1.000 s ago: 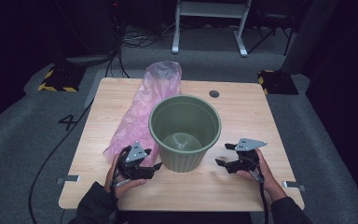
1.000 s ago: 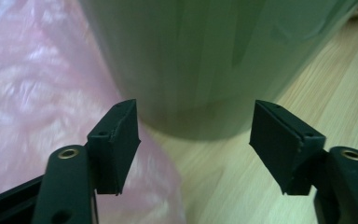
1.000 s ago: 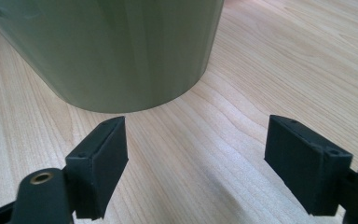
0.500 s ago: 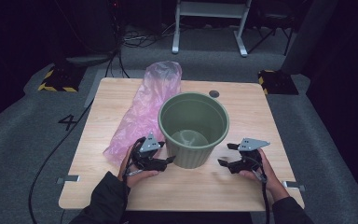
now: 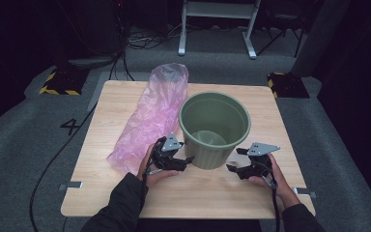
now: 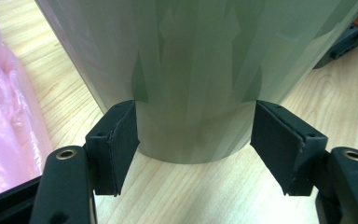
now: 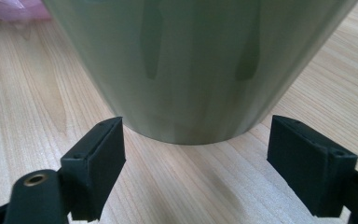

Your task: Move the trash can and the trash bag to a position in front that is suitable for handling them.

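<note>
While the green bin (image 5: 214, 128) stands mid-tabletop (image 5: 101, 116) beside the pink bag (image 5: 149, 116), the left hand-held gripper (image 6: 193, 140) brackets its base without gripping; the right hand-held gripper (image 7: 196, 158) gapes empty, just short. One-sided pushing could tip it.

Green bucket (image 5: 215, 128) stands upright, empty, mid-table beside pink bag (image 5: 149, 116).

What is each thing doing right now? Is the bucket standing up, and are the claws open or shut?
Green bucket: upright on the table, open at the top, nothing visible inside.
Pink plastic bag: lying flat and crumpled left of the bucket.
Left claw: open, jaws on both sides of the bucket's base.
Right claw: open, just short of the bucket, not touching it.
Table: wooden, holding everything.
</note>
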`<state>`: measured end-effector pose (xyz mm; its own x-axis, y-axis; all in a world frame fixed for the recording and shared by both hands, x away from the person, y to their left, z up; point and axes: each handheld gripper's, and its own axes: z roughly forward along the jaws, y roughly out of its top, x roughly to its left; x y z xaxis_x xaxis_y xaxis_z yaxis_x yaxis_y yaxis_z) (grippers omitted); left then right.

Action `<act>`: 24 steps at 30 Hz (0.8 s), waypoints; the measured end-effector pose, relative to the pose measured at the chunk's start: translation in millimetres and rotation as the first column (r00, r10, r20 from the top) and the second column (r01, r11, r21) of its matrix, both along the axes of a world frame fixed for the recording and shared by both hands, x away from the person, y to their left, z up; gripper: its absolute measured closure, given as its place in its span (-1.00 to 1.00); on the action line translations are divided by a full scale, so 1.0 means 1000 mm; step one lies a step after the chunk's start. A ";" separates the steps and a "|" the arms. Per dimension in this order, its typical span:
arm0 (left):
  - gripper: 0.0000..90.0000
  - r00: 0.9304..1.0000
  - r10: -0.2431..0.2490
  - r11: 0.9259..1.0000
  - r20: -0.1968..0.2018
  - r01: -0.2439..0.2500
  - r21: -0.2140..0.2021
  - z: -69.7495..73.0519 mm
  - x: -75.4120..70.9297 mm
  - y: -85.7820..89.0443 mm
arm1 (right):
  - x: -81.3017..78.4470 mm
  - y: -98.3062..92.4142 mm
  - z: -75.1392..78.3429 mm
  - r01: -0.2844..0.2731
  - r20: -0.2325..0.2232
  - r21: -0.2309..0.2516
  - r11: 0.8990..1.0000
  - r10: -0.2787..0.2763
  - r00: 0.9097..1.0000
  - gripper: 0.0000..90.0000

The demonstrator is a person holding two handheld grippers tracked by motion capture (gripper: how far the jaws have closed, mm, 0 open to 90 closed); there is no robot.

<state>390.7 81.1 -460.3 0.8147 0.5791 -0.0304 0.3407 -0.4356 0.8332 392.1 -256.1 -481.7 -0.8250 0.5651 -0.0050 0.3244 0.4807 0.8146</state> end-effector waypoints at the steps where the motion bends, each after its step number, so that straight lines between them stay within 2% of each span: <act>1: -0.31 1.000 0.000 1.000 0.000 0.000 0.000 0.000 0.000 0.000 | 0.000 0.000 0.000 0.000 0.000 0.000 1.000 0.000 1.000 -0.57; 5: -0.38 1.000 0.010 1.000 0.012 -0.010 0.001 0.002 0.000 0.000 | 0.000 -0.001 0.000 0.003 0.000 -0.004 1.000 -0.003 1.000 -0.57; 9: -0.53 1.000 0.013 1.000 0.005 -0.013 0.018 0.008 -0.007 0.013 | 0.000 -0.003 -0.001 0.005 -0.003 -0.002 1.000 -0.005 1.000 -0.58; 11: -0.57 1.000 0.016 1.000 0.007 -0.016 0.027 0.013 -0.012 0.024 | 0.000 -0.005 -0.001 0.011 -0.007 -0.002 1.000 -0.011 1.000 -0.58; 12: -0.60 0.999 0.037 0.998 0.021 -0.038 0.040 0.018 -0.018 0.038 | 0.000 -0.007 -0.002 0.013 -0.009 -0.004 1.000 -0.013 1.000 -0.58; 13: -0.61 0.999 0.037 0.998 0.021 -0.038 0.040 0.018 -0.018 0.038 | -0.001 -0.008 -0.002 0.016 -0.013 -0.004 1.000 -0.016 1.000 -0.59; 14: -0.62 0.998 0.060 0.996 0.034 -0.062 0.060 0.022 -0.023 0.054 | -0.001 -0.009 -0.002 0.018 -0.012 -0.008 1.000 -0.018 1.000 -0.59; 15: -0.63 0.998 0.060 0.996 0.034 -0.062 0.060 0.022 -0.023 0.054 | -0.001 -0.009 -0.002 0.018 -0.012 -0.008 1.000 -0.018 1.000 -0.59; 16: -0.64 0.995 0.088 0.993 0.046 -0.091 0.075 0.024 -0.029 0.072 | -0.002 -0.011 -0.003 0.024 -0.014 -0.010 1.000 -0.024 1.000 -0.59; 17: -0.64 0.995 0.088 0.993 0.046 -0.091 0.075 0.024 -0.029 0.072 | -0.002 -0.011 -0.003 0.024 -0.014 -0.010 1.000 -0.024 1.000 -0.59; 19: -0.64 0.990 0.131 0.986 0.052 -0.136 0.101 0.024 -0.033 0.091 | -0.003 -0.014 -0.003 0.030 -0.019 -0.006 1.000 -0.030 0.999 -0.59; 20: -0.64 0.982 0.179 0.975 0.053 -0.185 0.126 0.021 -0.037 0.109 | -0.003 -0.016 -0.004 0.035 -0.021 -0.005 0.999 -0.035 0.999 -0.59; 21: -0.63 0.982 0.179 0.975 0.053 -0.185 0.126 0.021 -0.037 0.109 | -0.003 -0.016 -0.004 0.035 -0.021 -0.005 0.999 -0.035 0.999 -0.59; 22: -0.63 0.973 0.222 0.963 0.055 -0.228 0.147 0.017 -0.040 0.128 | -0.003 -0.017 -0.005 0.039 -0.025 -0.010 0.999 -0.039 0.999 -0.59; 23: -0.63 0.973 0.222 0.963 0.055 -0.228 0.147 0.017 -0.040 0.128 | -0.003 -0.017 -0.005 0.039 -0.025 -0.010 0.999 -0.039 0.999 -0.59; 24: -0.61 0.963 0.265 0.949 0.046 -0.269 0.161 0.011 -0.042 0.147 | -0.004 -0.018 -0.006 0.039 -0.030 -0.009 0.999 -0.039 0.999 -0.59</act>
<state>348.3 228.1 -449.1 0.6286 0.7711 0.1011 0.4444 -0.4629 0.7670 387.9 -274.5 -487.7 -0.8022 0.5969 0.0143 0.3673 0.4744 0.8000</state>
